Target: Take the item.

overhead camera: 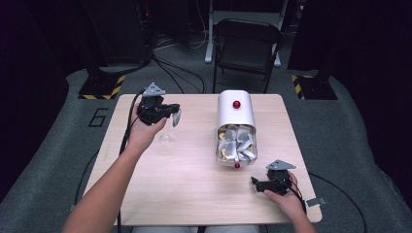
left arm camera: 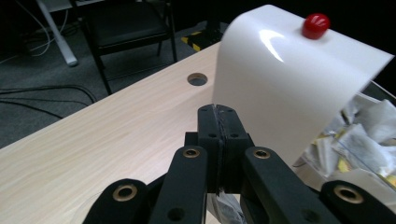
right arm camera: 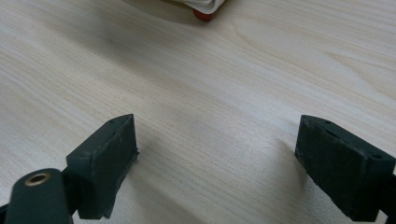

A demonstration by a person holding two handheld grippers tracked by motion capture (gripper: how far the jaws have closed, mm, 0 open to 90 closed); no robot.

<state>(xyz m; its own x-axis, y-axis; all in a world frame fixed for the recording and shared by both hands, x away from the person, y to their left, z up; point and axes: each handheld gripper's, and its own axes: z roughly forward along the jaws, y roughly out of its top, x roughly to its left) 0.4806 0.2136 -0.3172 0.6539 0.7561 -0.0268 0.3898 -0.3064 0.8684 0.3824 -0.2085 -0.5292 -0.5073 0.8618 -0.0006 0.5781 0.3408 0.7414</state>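
Pale wooden surface [overhead camera: 184,179]: left tool [overhead camera: 171,115] clamped on a thin, crinkly packet [overhead camera: 177,117], light and slippery, best pinched by its edge; right tool [overhead camera: 260,183] apart

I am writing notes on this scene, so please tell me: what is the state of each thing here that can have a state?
Left gripper: jaws shut on a silvery packet, held above the table.
Right gripper: jaws open, nothing between them, low over the table.
White box: rolling lid pushed back, open, full of packets.
Folding chair: unfolded, nobody on it.
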